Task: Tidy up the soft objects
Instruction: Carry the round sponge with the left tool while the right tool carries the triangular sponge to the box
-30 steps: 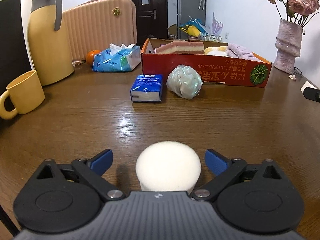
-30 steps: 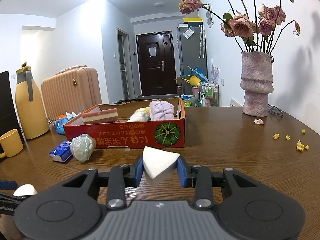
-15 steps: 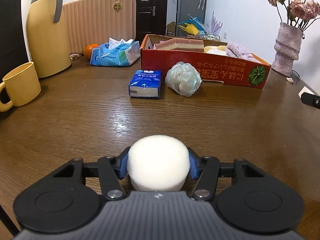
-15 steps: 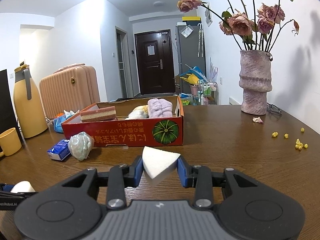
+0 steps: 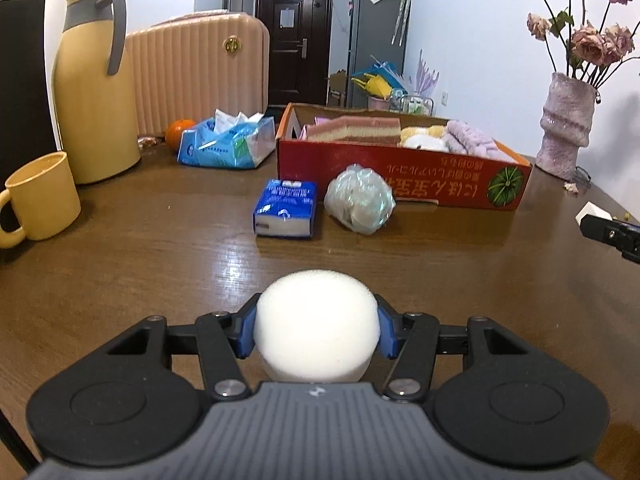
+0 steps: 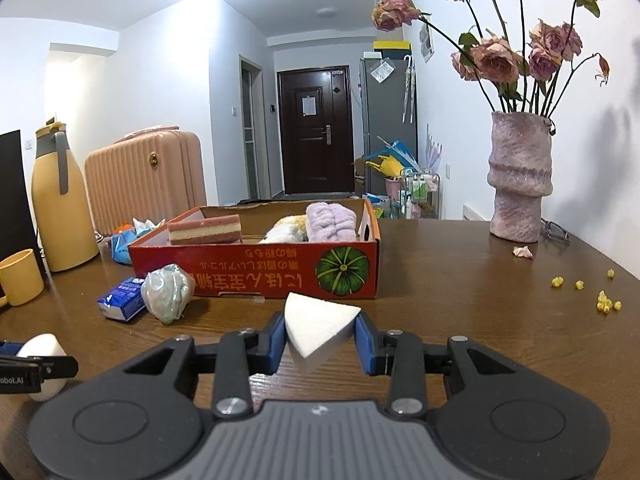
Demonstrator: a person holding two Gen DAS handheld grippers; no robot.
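My left gripper [image 5: 316,330] is shut on a round white sponge [image 5: 316,320] and holds it above the wooden table [image 5: 160,264]. My right gripper [image 6: 320,338] is shut on a white wedge-shaped sponge [image 6: 318,326], also held over the table. A red cardboard box [image 6: 256,264] stands ahead; it holds a striped pink sponge [image 6: 205,230], a yellow-white soft item [image 6: 286,230] and a purple towel [image 6: 330,220]. A crumpled plastic-wrapped bundle [image 5: 360,200] and a blue tissue pack [image 5: 286,208] lie in front of the box. The left gripper and its sponge show at the right wrist view's left edge [image 6: 38,360].
A yellow mug [image 5: 38,196] and yellow jug [image 5: 94,84] stand at the left. A blue tissue bag [image 5: 228,144] and an orange [image 5: 179,132] lie behind. A pink vase [image 6: 518,184] with roses stands at the right, with yellow crumbs [image 6: 600,296] near it.
My left gripper closed on the round white sponge and lifted it off the table. My right gripper kept hold of the wedge sponge and barely moved.
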